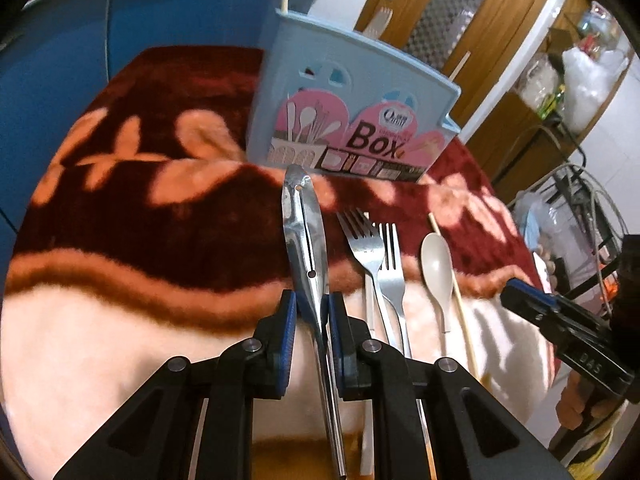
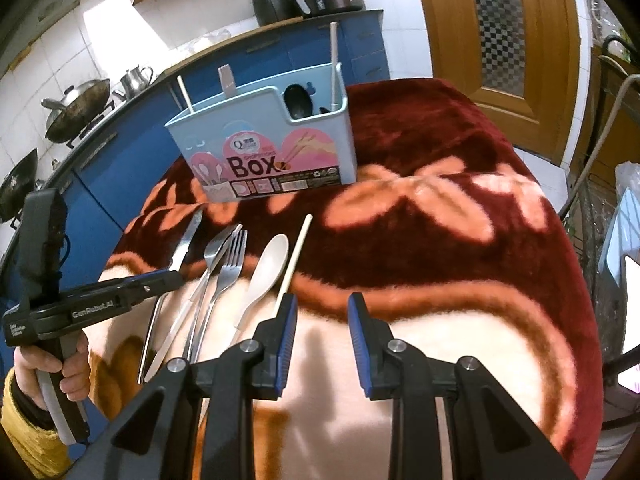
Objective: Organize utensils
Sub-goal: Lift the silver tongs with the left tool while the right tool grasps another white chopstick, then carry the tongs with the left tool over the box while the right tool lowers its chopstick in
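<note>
Left gripper (image 1: 312, 312), frame centre, clamps the knife (image 1: 304, 232) near its blade; the smooth steel may pivot or slip short of the box (image 1: 352, 120). Right gripper (image 2: 322, 312) stands wide, holding nothing.

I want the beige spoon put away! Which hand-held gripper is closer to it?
Right. The right hand-held gripper hovers open just beside the beige spoon; the left hand-held gripper is farther, past the forks, gripping the knife.

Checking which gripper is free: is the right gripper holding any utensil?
No: in the right wrist view the right gripper stands open with only blanket between its fingers, beside the chopstick.
</note>
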The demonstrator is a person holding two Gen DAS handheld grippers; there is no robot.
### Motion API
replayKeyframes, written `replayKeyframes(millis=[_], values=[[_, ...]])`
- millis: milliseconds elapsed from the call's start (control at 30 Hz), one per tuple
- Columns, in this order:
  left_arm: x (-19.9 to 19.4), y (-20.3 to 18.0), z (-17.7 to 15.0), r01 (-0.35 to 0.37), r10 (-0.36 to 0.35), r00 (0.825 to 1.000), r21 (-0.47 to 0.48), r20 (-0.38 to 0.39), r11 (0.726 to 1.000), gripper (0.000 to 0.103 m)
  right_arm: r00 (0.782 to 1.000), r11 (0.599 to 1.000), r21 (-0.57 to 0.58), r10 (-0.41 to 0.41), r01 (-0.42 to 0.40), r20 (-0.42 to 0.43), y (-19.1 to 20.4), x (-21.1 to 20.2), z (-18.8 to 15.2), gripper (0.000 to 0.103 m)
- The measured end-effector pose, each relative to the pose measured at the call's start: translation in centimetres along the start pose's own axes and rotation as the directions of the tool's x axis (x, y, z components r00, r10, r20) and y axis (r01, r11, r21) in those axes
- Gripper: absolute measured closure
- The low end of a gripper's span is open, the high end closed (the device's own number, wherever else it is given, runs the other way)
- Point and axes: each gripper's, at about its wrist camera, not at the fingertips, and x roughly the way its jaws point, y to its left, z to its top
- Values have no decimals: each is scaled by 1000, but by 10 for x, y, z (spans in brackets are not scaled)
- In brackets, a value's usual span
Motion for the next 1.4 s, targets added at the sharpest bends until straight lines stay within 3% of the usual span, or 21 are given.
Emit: replayKeyframes(millis=[333, 833, 900, 1000, 1233, 1400], values=[[-38, 3, -4, 9, -16, 983, 44, 183, 999, 87, 992, 998, -55, -3, -4, -127, 21, 26, 6, 74], [-72, -5, -7, 29, -62, 930, 97, 361, 995, 87, 960, 996, -86, -32, 8, -277, 31, 58, 25, 77], [-76, -7, -8, 32, -70, 924, 107, 377, 994, 87, 961, 995, -95, -39, 14, -272, 31, 58, 25, 90], [-79, -12, -8, 24, -69, 918, 118, 390, 993, 87, 968, 998, -69, -31, 14, -250, 27, 55, 26, 96], [-84, -19, -2, 34, -78, 909, 113, 409, 993, 87, 991, 1000, 3, 14, -13, -135, 18, 32, 28, 97], [-89, -25, 4, 23, -73, 896, 120, 437, 993, 87, 999, 999, 10, 45, -46, 10, 20, 6, 33, 97]])
